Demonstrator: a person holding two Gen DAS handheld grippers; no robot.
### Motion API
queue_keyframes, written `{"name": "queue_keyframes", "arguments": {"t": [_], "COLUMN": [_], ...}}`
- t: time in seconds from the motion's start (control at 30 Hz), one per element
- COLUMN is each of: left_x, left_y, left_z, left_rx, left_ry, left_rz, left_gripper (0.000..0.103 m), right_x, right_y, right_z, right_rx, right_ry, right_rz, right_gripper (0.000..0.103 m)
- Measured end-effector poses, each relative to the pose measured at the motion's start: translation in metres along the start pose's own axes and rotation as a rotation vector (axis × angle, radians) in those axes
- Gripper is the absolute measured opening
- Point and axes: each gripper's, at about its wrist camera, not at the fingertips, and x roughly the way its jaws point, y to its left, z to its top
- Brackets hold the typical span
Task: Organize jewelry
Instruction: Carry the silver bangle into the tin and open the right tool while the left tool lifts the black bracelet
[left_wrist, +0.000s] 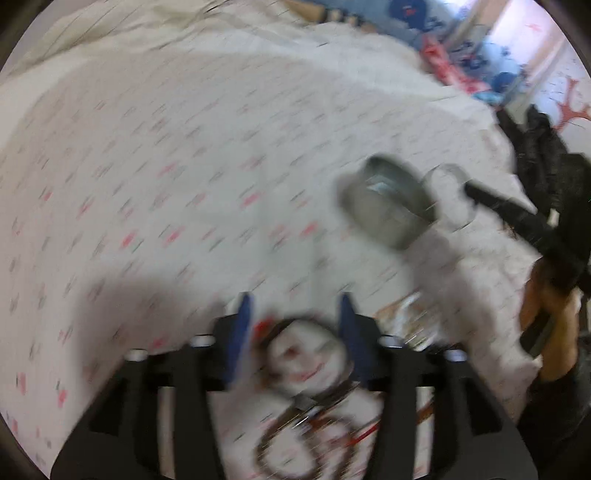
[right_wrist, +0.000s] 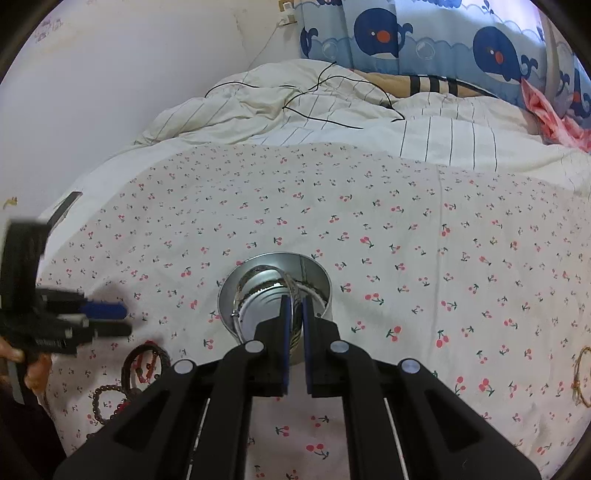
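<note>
- Bangle (right_wrist: 293, 295): a thin clear ring, pinched on edge between the blue pads of the right gripper (right_wrist: 294, 306) at centre frame of the right wrist view. It stands roughly upright, its plane running away from the camera along the fingers, and its upper arc reaches over the mouth of the metal tin (right_wrist: 275, 291).
- The metal tin sits on the cherry-print sheet (right_wrist: 369, 206), open end up, just beyond the right gripper's tips. In the left wrist view it (left_wrist: 388, 205) shows blurred at right of centre, with the ring (left_wrist: 448, 184) beside it at the end of a dark finger.
- The right gripper's jaws are pressed nearly together on the bangle and point forward and down toward the tin.
- The left gripper (left_wrist: 295, 314) has its jaws spread, with nothing pinched between the blue pads; it angles steeply down over the sheet. In the right wrist view it (right_wrist: 107, 319) lies at left, pointing right, with a hand (right_wrist: 33, 369) on its grip.
- Beaded bracelets (right_wrist: 140, 373) lie in a loose pile on the sheet at lower left of the right wrist view; in the left wrist view they (left_wrist: 306, 406) blur beneath the open jaws.
- A thin golden bracelet (right_wrist: 581, 376) lies at the right edge.
</note>
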Motion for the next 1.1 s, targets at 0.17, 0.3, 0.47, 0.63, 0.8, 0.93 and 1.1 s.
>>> {"name": "queue_keyframes", "arguments": {"t": [0.17,0.3,0.47,0.63,0.8,0.93,1.1], "left_x": [0.009,0.030,0.044,0.048,0.032,0.010,-0.010], "left_y": [0.015,0.014,-0.002,-0.007,-0.013,-0.009,-0.018], "left_z": [-0.010,-0.017,-0.023,-0.023,-0.019,-0.010,0.010], "left_rx": [-0.069,-0.095,-0.041,0.012,0.030,-0.013,-0.026], "left_ry": [0.023,0.084,0.094,0.106,0.042,-0.028,-0.128], "left_rz": [-0.008,-0.017,0.050,0.091,0.055,-0.022,-0.059], "left_gripper": [0.083,0.083,0.058,0.008,0.007,0.007,0.007], "right_x": [-0.001,0.000,-0.003,-0.005,-0.007,-0.009,-0.012], "right_y": [0.006,0.009,0.010,0.009,0.009,0.009,0.006], "right_z": [-0.003,-0.003,-0.003,-0.002,-0.002,-0.001,0.002], "right_rx": [-0.004,-0.009,-0.006,0.002,0.005,0.007,0.018], "right_ry": [-0.003,0.001,-0.005,-0.009,-0.014,-0.025,-0.052], "right_rz": [0.009,0.014,0.025,0.035,0.042,0.042,0.027], "right_gripper": [0.007,0.007,0.009,0.010,0.011,0.011,0.011]}}
